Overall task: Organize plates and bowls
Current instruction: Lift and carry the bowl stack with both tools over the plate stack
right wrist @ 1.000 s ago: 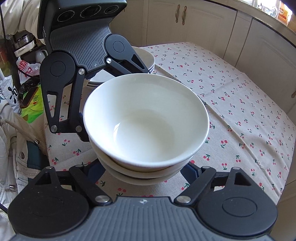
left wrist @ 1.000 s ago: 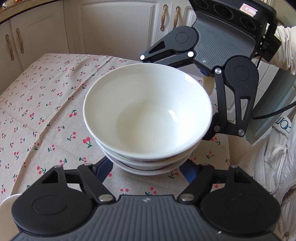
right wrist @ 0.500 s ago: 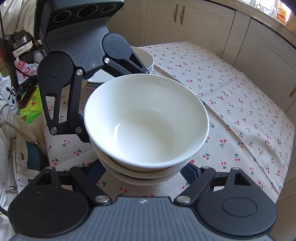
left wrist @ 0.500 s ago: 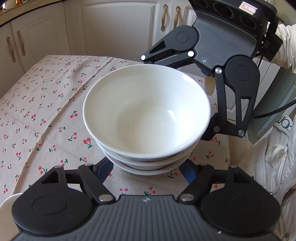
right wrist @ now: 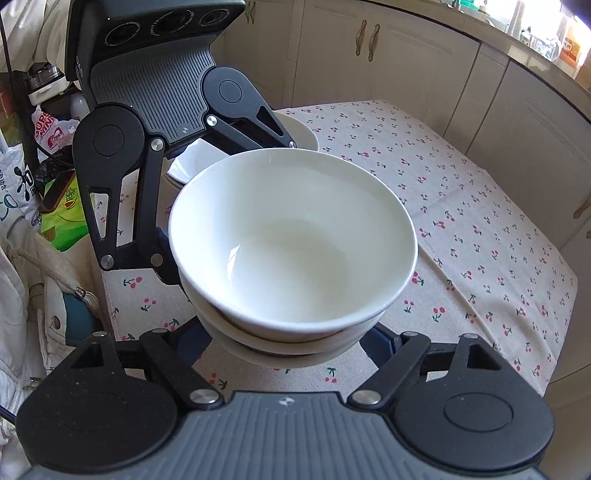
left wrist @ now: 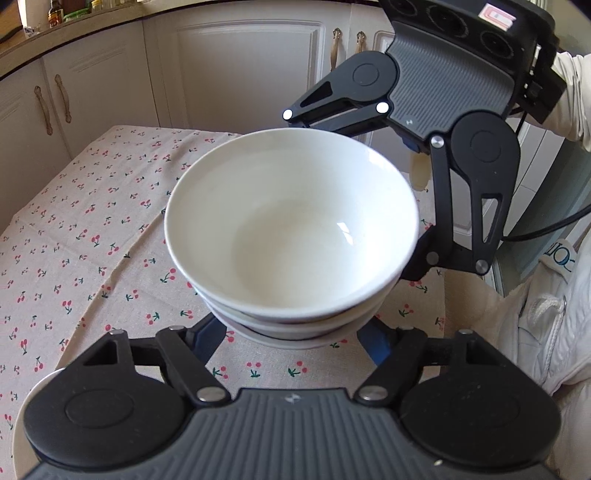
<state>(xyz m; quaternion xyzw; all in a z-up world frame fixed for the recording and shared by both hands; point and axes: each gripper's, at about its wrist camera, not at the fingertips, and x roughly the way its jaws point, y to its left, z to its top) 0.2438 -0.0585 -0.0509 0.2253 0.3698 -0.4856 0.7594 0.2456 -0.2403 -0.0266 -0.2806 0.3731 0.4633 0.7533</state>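
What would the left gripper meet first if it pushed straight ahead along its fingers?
Likely the stack of bowls between its fingers. The left gripper already straddles the stack's base, with the right gripper just beyond.

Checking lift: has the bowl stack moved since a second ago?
Yes, slightly up: bowl stack sits higher against the tablecloth's far edge in left wrist view.

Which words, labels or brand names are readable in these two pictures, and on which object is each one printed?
"SUPER": pink and white snack bag, only partly legible, letters below it unclear.
Blue letters, maybe "OL": white jacket, cut off, not readable.
Red and white sticker on the right gripper: too small.
Green packet, round logo: blurred.
Orange box on the counter: blurred.
Bowls, tablecloth: no text.
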